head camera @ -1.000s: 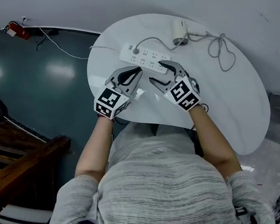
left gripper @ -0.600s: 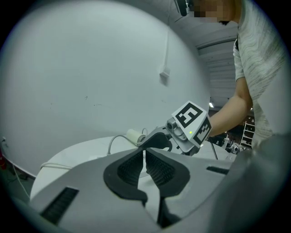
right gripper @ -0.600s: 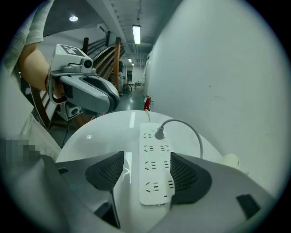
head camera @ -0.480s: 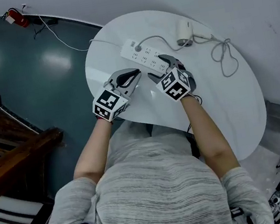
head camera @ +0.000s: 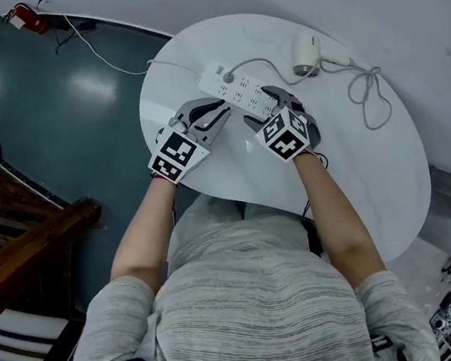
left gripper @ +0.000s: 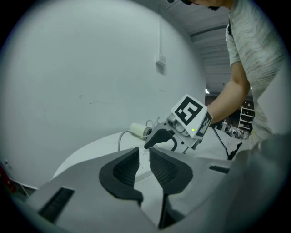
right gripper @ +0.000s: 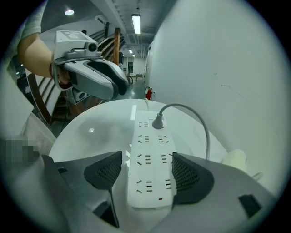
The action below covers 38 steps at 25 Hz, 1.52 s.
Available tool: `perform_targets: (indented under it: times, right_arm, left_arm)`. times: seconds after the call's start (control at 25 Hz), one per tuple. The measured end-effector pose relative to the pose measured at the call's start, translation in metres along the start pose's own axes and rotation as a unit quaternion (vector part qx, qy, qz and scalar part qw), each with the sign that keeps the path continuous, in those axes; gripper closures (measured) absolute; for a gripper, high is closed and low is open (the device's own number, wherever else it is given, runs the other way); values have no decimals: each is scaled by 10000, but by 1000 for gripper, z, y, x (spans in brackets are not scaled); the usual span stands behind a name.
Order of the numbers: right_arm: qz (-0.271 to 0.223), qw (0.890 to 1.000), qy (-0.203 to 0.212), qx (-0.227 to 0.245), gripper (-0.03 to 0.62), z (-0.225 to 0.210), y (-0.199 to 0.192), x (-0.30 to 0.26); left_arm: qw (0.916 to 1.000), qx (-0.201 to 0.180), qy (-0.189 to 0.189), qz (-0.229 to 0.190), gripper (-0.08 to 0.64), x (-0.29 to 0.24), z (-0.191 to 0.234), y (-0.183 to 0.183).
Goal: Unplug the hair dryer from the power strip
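A white power strip [head camera: 238,92] [right gripper: 152,159] lies on the round white table [head camera: 359,161]. A grey plug [head camera: 227,75] [right gripper: 158,122] sits in its far end. The plug's cord runs to the white hair dryer [head camera: 305,55] [right gripper: 235,160] [left gripper: 138,129], which lies on the table behind the strip. My right gripper [head camera: 268,101] [right gripper: 146,170] points down over the strip's near end. Its jaws have just been opening and now stand wide on either side of the strip without pressing it. My left gripper [head camera: 217,117] [left gripper: 144,166] hovers left of the strip; its jaws have just parted to a narrow gap with nothing between them.
The dryer's slack cord [head camera: 366,96] lies looped at the table's back right. The strip's own white cable [head camera: 102,55] trails over the floor toward a red object [head camera: 27,20]. Dark wooden furniture [head camera: 16,262] stands at the left. A wall curves behind the table.
Both grippers have sunk toward the table. The right one tipped downward over the strip's near end and spread its jaws wider. The left jaws went from closed to slightly parted.
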State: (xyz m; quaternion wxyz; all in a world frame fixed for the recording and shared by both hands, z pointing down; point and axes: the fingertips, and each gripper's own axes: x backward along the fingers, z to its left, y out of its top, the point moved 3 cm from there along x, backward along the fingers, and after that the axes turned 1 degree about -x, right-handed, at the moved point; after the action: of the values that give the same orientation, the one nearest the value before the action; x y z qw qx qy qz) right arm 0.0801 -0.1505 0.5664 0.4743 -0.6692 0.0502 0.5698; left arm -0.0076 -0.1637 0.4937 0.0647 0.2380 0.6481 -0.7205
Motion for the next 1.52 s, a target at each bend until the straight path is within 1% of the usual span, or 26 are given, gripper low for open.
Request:
perform_targets:
  times: [0.2,0.28,0.36,0.48,0.64,0.76,0.84,0.88,1.0,1.16,1.24,1.36,1.52]
  right_arm:
    - [-179,9997,-30,-155,270,-3,9,3]
    - [-185,9996,-17,-200,270,-3,10,4]
    - [-152,9997,4,-206,270,-2,8,4]
    - [-112,9996,1,-245,270,-3,6,4]
    - [-158,9992,-20,-356,270,-4,7,7]
    - [-174,9990,-7,-402,270,-4,6,8]
    - [-160,9990,1,-416,270,-4,5,8]
    - [-164,9989,6,-435,270,-4,5,7]
    - [-238,9984,23,-509,270,-6,5,8]
    - [-397,9975,0,-576,272,-7,9,11]
    - [-506,9965,-8,-661,272,-9,11,13]
    - [-701,9938,-28,-857,272,-14,14,18]
    - [-1023,9876,-32,-1187,273,-19,19,23]
  left_arm:
    - [9974,-428,-342,464,417,-17,20,-4]
    - [9934,-686,-543,747,358,-23,25,-9]
    - [9858,-1008,-770,1098,290,-28,29,-17]
    - [9682,-1587,-1042,1627,224,-35,37,-28]
    - [9432,-2244,-1278,2092,187,-46,49,-37]
    - [9191,-2783,-1450,2381,160,-57,55,-41]
    - [9033,-3066,-1588,2545,143,-63,57,-44]
    - [8970,-3170,-1648,2603,137,-67,58,-44]
    - [8820,-3338,-1845,2769,120,-78,60,-47]
    - [8594,-3391,-2180,3146,110,-83,62,-57]
    - [8516,-3405,-2286,3264,110,-85,63,-61]
    - [8474,-3400,-2379,3314,109,-90,63,-63]
    - [8478,-3397,-2469,3240,103,-92,63,-66]
